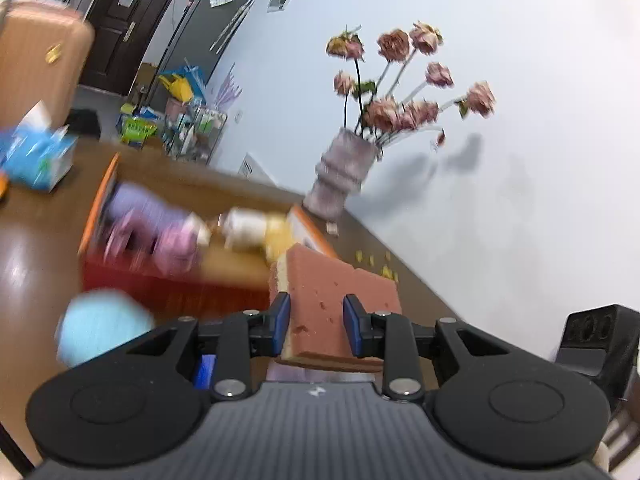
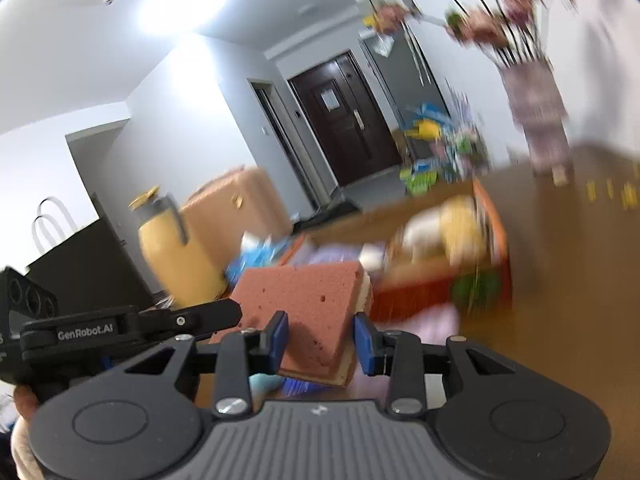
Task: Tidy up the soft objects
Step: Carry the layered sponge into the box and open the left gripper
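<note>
Both grippers, left [image 1: 316,322] and right [image 2: 320,340], clamped on one sponge [image 1: 332,292] (box [image 1: 120,276] blurred behind).

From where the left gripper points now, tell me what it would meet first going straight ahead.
Probably the orange box of soft toys on the table beyond the pink sponge the left gripper holds. The blur leaves depth unclear, so it might pass over the rim.

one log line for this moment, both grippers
left gripper: shut on sponge | right gripper: shut on sponge | box: ahead, holds toys
</note>
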The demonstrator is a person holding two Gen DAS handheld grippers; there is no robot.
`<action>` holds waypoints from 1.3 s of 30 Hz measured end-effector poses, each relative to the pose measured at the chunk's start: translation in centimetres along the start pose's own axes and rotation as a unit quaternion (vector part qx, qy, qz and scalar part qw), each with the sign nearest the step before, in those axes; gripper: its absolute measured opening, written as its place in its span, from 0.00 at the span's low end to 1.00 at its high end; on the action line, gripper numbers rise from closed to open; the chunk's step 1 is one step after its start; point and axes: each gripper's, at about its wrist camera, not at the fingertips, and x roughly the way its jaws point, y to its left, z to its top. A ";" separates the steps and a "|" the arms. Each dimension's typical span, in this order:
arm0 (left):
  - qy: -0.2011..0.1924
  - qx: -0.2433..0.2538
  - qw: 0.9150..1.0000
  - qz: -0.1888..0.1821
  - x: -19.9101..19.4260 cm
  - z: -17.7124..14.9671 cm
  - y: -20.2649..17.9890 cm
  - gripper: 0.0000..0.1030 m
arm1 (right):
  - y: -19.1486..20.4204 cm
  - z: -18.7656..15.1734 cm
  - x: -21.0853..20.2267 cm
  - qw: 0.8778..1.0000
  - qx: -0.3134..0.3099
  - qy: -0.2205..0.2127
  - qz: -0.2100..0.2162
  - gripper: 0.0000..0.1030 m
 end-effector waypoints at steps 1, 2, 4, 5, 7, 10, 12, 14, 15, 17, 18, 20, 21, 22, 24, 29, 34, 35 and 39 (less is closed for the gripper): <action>0.005 -0.004 1.000 -0.001 2.0 1.4 0.3 0.28 | -0.7 2.0 1.3 1.000 -0.009 0.001 -0.010 0.33; 0.011 -0.004 1.000 0.001 4.2 2.6 0.6 0.28 | -1.3 3.5 2.5 1.000 -0.012 0.008 -0.019 0.34; 0.030 -0.010 0.999 0.010 9.2 4.2 2.1 0.28 | -3.5 6.7 5.9 0.998 -0.008 0.042 -0.037 0.33; 0.043 -0.020 0.999 0.012 11.6 4.5 3.0 0.28 | -4.6 7.7 7.6 0.997 -0.002 0.059 -0.050 0.33; 0.070 -0.047 0.996 0.022 15.5 4.6 4.6 0.27 | -6.5 9.0 10.6 0.993 0.001 0.094 -0.066 0.33; 0.104 -0.067 0.992 0.027 19.0 3.5 6.2 0.26 | -8.5 9.2 14.1 0.984 0.006 0.149 -0.099 0.34; 0.120 -0.065 0.990 0.016 20.0 2.6 6.7 0.26 | -8.7 8.9 15.0 0.979 -0.008 0.159 -0.130 0.37; 0.132 -0.055 0.990 0.017 20.7 1.8 6.5 0.27 | -8.6 8.4 15.2 0.976 -0.019 0.166 -0.139 0.48; 0.134 -0.049 0.990 0.019 20.7 1.6 6.4 0.27 | -8.4 8.3 15.1 0.976 -0.022 0.166 -0.137 0.52; 0.128 -0.034 0.991 0.020 20.0 1.7 6.2 0.27 | -7.5 8.5 14.5 0.976 -0.038 0.154 -0.147 0.56; 0.124 -0.026 0.992 0.020 19.5 2.0 6.1 0.29 | -7.1 8.7 14.2 0.976 -0.047 0.149 -0.154 0.56; 0.108 -0.005 0.994 0.032 17.6 2.9 5.6 0.31 | -6.4 9.6 13.2 0.976 -0.067 0.125 -0.165 0.58; 0.095 0.014 0.995 0.040 16.2 3.5 5.2 0.36 | -6.0 10.2 12.8 0.976 -0.074 0.118 -0.165 0.59; 0.080 0.030 0.995 0.050 15.0 4.1 4.9 0.38 | -5.6 10.9 12.0 0.977 -0.078 0.110 -0.165 0.61; 0.051 0.068 0.993 0.084 11.8 5.6 3.8 0.48 | -4.5 12.4 10.2 0.979 -0.088 0.088 -0.163 0.63; -0.032 0.166 0.967 0.193 3.5 8.0 1.4 0.98 | -1.2 13.7 5.6 0.977 -0.136 0.033 -0.160 0.78; -0.091 0.186 0.949 0.239 -2.3 8.1 -0.1 1.00 | 1.3 12.7 2.6 0.975 -0.167 -0.025 -0.142 0.91; -0.096 0.184 0.947 0.246 -3.0 7.9 -0.4 1.00 | 1.7 12.5 2.2 0.974 -0.171 -0.034 -0.144 0.91; -0.105 0.192 0.941 0.260 -4.7 6.9 -1.3 1.00 | 3.3 12.0 0.8 0.972 -0.179 -0.057 -0.139 0.91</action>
